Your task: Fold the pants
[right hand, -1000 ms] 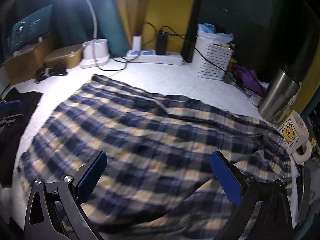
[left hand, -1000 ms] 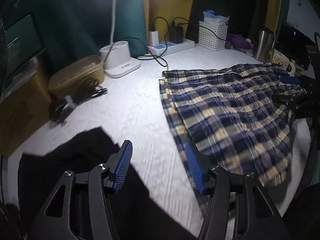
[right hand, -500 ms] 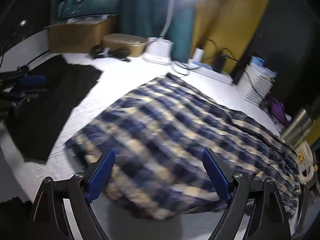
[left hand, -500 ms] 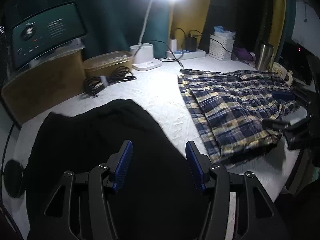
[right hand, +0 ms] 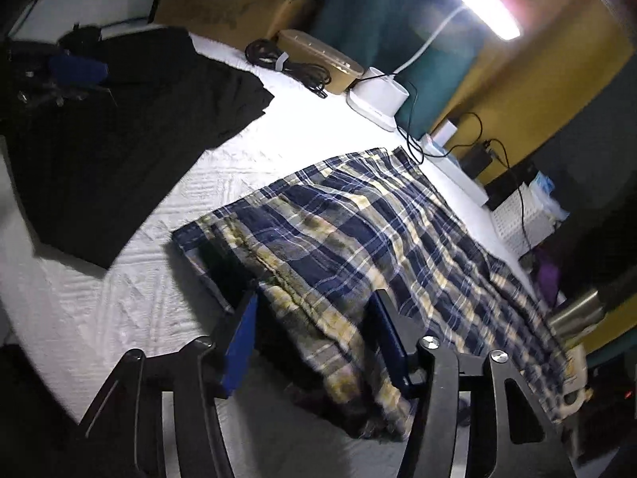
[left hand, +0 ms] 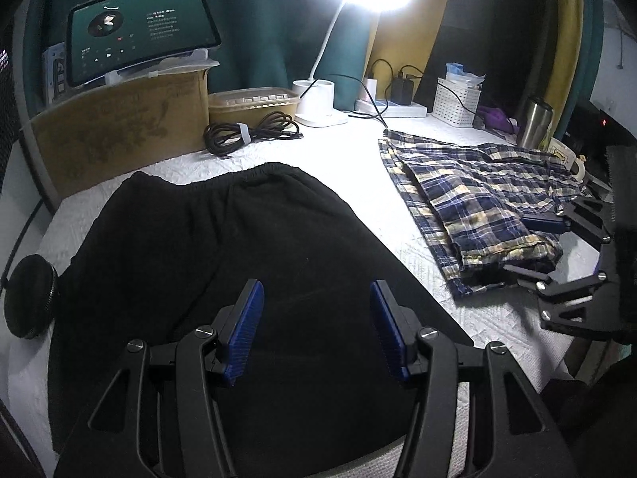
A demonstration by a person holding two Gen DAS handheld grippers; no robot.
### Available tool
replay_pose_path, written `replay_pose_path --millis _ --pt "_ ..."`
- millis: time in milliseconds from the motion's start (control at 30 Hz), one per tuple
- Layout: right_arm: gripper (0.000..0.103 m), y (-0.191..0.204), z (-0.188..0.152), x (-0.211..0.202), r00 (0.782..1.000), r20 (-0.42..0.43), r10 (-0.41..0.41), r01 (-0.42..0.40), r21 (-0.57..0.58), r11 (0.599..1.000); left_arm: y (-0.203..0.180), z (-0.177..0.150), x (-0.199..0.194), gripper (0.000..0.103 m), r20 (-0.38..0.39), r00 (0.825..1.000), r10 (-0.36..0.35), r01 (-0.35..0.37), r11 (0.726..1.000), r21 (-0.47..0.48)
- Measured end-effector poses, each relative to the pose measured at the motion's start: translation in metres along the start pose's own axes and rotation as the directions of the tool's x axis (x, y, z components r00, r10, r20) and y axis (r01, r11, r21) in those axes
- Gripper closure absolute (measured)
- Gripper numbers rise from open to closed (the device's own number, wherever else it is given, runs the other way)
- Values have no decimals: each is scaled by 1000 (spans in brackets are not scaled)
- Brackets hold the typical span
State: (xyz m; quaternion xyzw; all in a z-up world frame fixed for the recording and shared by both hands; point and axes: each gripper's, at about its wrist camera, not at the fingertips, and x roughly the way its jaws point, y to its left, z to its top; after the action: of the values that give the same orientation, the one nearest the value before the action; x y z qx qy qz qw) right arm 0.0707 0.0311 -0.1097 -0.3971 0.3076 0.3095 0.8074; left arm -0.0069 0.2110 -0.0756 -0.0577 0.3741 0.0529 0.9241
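Observation:
Black pants (left hand: 223, 247) lie flat on the white table cover, waistband toward the back; they also show at the left in the right wrist view (right hand: 119, 127). My left gripper (left hand: 314, 330) hovers over their near part, open and empty. Blue-and-yellow plaid pants (right hand: 378, 231) lie to the right, also in the left wrist view (left hand: 477, 195). My right gripper (right hand: 314, 334) is open, its fingers either side of the plaid pants' raised near edge. It shows at the right edge of the left wrist view (left hand: 533, 247).
Along the back stand a cardboard box (left hand: 119, 127) with a tablet (left hand: 139, 32), a lidded container (left hand: 254, 103), a coiled cable (left hand: 251, 133), a desk lamp base (left hand: 318, 107), a power strip (left hand: 394, 109), a white basket (left hand: 456, 105), a steel tumbler (left hand: 535, 127) and a mug (left hand: 565, 157). A round black case (left hand: 30, 296) lies left.
My left gripper has pulled back left, from the plaid pants to over the black pants. My right gripper has dropped to the plaid pants' near edge and its jaws have narrowed.

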Motion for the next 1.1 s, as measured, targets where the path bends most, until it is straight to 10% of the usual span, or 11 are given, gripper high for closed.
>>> replay_pose_path --millis 133,267,367,633,1100 --pt "51 11 7 5 1000 22 3 -2 -85 996 -1 1 2 48 -7 1000 -3 3 1000 1" --pt "89 22 14 13 997 32 69 -64 -145 987 -4 3 6 48 -19 1000 -3 3 1000 2" --pt "96 7 17 13 989 56 134 -131 -66 989 -8 6 8 48 -28 1000 1 0 1000 8" --pt "96 -95 1 15 940 183 287 -335 363 869 -26 21 16 48 -42 999 6 -3 999 49" --pt "96 -139 -40 18 914 252 318 -403 478 780 -118 44 55 48 -139 979 -151 172 973 152"
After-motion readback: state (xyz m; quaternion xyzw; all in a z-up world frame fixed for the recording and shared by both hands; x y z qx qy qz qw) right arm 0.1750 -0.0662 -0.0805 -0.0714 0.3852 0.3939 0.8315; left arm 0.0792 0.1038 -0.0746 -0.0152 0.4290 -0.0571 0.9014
